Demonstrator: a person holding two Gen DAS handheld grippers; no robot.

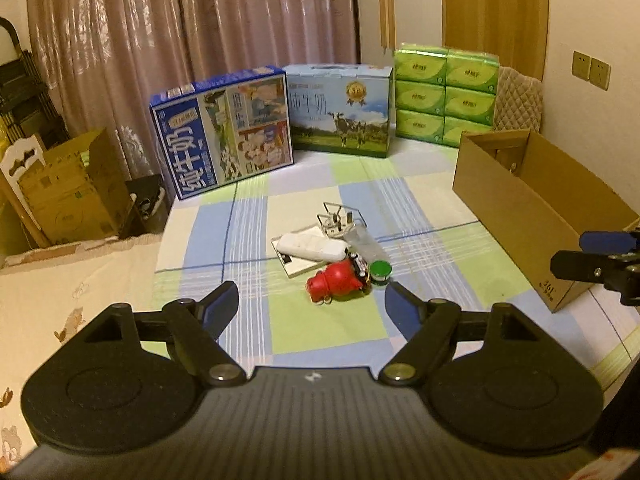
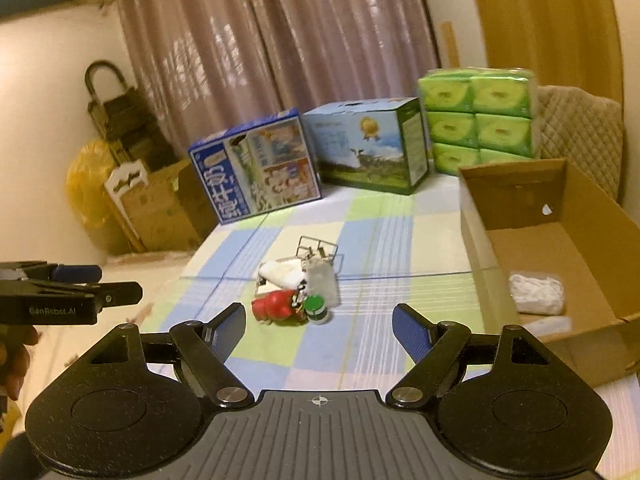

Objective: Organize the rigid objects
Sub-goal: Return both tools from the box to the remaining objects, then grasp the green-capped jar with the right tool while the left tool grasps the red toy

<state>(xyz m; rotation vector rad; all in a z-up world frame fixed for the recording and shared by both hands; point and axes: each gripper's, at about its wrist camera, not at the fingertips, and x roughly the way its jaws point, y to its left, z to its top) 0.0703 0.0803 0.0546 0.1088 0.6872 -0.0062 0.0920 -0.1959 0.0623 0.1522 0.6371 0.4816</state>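
A small pile lies mid-bed on the checked sheet: a red toy (image 1: 338,282), a green-lidded jar (image 1: 380,271), a white remote-like bar (image 1: 312,249) on a flat white card, a clear bottle (image 1: 362,242) and a wire frame (image 1: 334,218). My left gripper (image 1: 311,296) hovers just short of the pile, open and empty. The right gripper (image 2: 319,314) also faces the red toy (image 2: 278,305) and the jar (image 2: 316,309), open with nothing between its fingers. An open cardboard box (image 2: 476,240) stands to the right with a white bag (image 2: 538,294) inside.
Two milk cartons (image 1: 224,132) (image 1: 340,108) and stacked green tissue packs (image 1: 446,94) line the far edge before a curtain. Cardboard boxes (image 1: 68,192) stand on the floor past the left bed edge. Each gripper shows in the other's view, the right (image 1: 570,254) and the left (image 2: 120,282).
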